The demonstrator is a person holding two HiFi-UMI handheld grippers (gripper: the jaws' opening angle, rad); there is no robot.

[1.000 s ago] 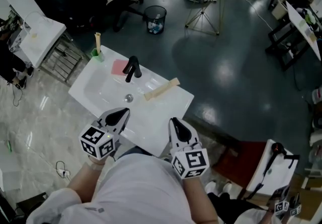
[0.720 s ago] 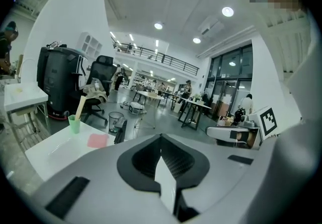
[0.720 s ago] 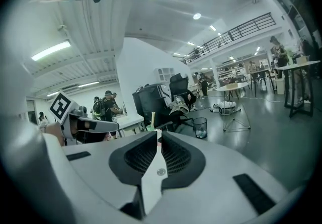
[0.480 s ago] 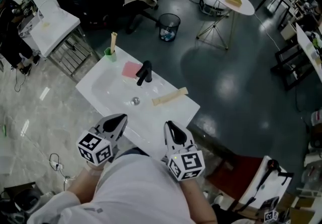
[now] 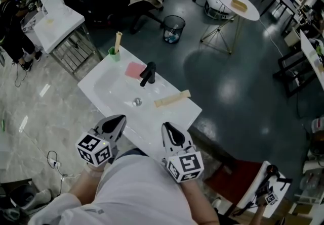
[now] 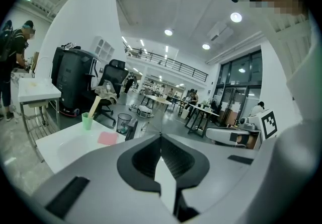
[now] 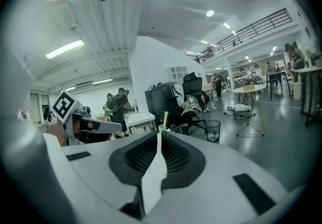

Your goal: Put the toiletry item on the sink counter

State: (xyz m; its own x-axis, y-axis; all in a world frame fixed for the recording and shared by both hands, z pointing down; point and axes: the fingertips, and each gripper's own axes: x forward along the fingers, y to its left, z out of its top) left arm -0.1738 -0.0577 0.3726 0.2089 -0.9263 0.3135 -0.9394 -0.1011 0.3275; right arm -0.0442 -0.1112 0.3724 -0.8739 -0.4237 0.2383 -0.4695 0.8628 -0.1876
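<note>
A white sink counter (image 5: 165, 119) stands in front of me. On it are a black faucet (image 5: 147, 74), a pink flat item (image 5: 134, 70), a green cup (image 5: 115, 55) with a pale stick in it, and a long beige toiletry item (image 5: 172, 99) lying at the right. My left gripper (image 5: 117, 119) hovers at the counter's near edge, shut and empty. My right gripper (image 5: 166, 128) hangs beside it, also shut with nothing held. In the left gripper view the shut left gripper (image 6: 161, 135) points toward the cup (image 6: 87, 120) and pink item (image 6: 107, 138). The right gripper (image 7: 159, 133) shows its jaws pressed together.
A black waste bin (image 5: 173, 28) stands on the dark floor behind the sink. A round white table (image 5: 237, 3) is farther back, a white table (image 5: 56, 20) at the left. A red-seated chair (image 5: 237, 178) is at my right. People stand at the far left.
The head view has shifted, so the sink sits slightly higher and to the right in the frame. Both grippers stay shut near the counter's near edge.
</note>
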